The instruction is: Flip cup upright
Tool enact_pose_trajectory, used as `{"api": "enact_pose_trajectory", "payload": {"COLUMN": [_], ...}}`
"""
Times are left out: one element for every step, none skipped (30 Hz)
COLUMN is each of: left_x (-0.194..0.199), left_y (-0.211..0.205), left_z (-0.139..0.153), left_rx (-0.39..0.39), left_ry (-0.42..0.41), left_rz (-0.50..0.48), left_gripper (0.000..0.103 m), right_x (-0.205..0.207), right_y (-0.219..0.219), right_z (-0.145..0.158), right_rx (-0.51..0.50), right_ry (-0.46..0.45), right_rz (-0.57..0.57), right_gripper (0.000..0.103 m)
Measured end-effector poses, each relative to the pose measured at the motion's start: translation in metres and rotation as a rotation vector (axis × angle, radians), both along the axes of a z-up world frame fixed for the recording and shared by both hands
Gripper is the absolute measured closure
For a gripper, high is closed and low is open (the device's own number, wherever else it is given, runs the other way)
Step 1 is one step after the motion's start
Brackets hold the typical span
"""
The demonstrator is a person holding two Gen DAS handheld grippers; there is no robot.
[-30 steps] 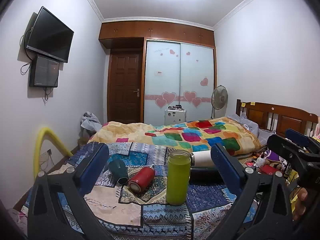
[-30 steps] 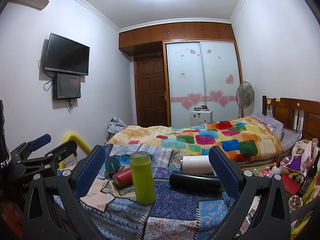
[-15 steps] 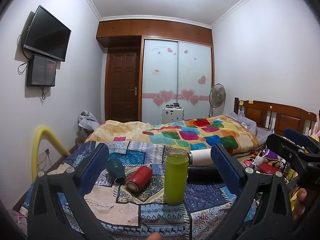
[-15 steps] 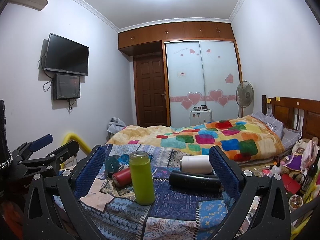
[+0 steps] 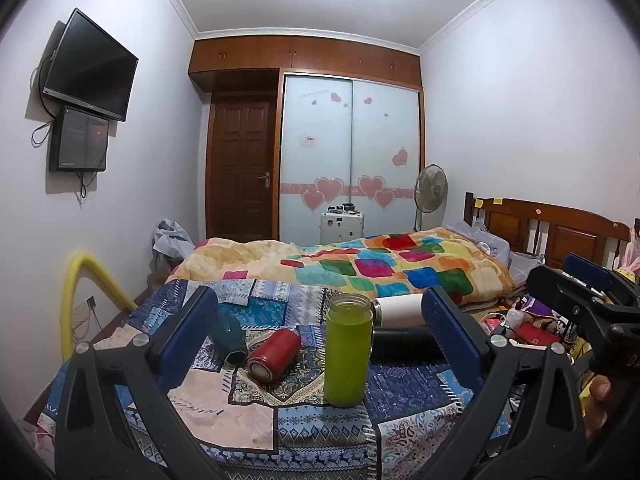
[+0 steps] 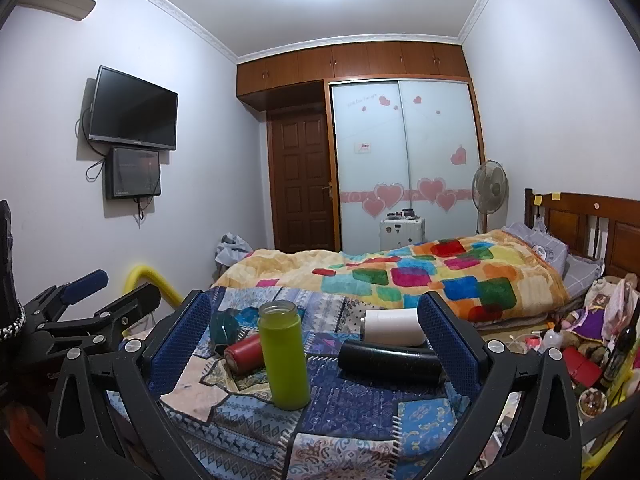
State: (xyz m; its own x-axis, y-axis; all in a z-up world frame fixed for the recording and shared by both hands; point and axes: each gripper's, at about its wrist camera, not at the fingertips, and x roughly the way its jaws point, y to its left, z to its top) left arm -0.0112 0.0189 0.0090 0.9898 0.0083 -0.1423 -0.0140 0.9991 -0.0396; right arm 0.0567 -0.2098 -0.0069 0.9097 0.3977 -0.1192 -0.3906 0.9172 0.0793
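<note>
Both my left tongs [image 5: 320, 340] and right tongs [image 6: 314, 332] are spread, empty. The green cup [image 5: 347, 350] stands upright mid-table [image 5: 240, 416]; the red cup [image 5: 274, 354] lies left of it. I'd pinch red mid-body, then tilt it up.

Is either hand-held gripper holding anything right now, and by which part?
Nothing is held. The left hand-held gripper and right hand-held gripper are both open and short of the cups.

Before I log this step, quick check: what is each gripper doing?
Left gripper: open, holding nothing.
Right gripper: open, holding nothing.
</note>
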Motion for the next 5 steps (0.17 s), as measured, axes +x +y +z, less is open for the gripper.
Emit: {"api": "enact_pose_trajectory", "payload": {"left_x": [0.0004, 0.0010, 0.0010, 0.0016, 0.0017], "left_y": [-0.0003, -0.0006, -0.0006, -0.0003, -0.0003], "left_z": [0.0000, 0.0001, 0.0001, 0.0001, 0.0001], "left_rx": [0.000, 0.001, 0.002, 0.002, 0.001], "left_ry": [0.001, 0.001, 0.000, 0.001, 0.002], "left_rz": [0.000, 0.000, -0.001, 0.000, -0.001], "left_gripper": [0.000, 0.000, 0.000, 0.000, 0.000], "right_x": [-0.0005, 0.0002, -0.0006, 0.0000, -0.0004], "right_y": [0.0000, 0.0001, 0.0000, 0.0001, 0.0000], "right_z": [-0.0011, -0.0022, -0.0023, -0.0022, -0.0024], "right_rx": [-0.001, 0.000, -0.001, 0.000, 0.000], "right_ry": [0.000, 0.000, 0.000, 0.002, 0.003], "right_rz": [0.000, -0.001, -0.001, 0.000, 0.000], "right_gripper": [0.000, 0.000, 0.000, 0.000, 0.000]}}
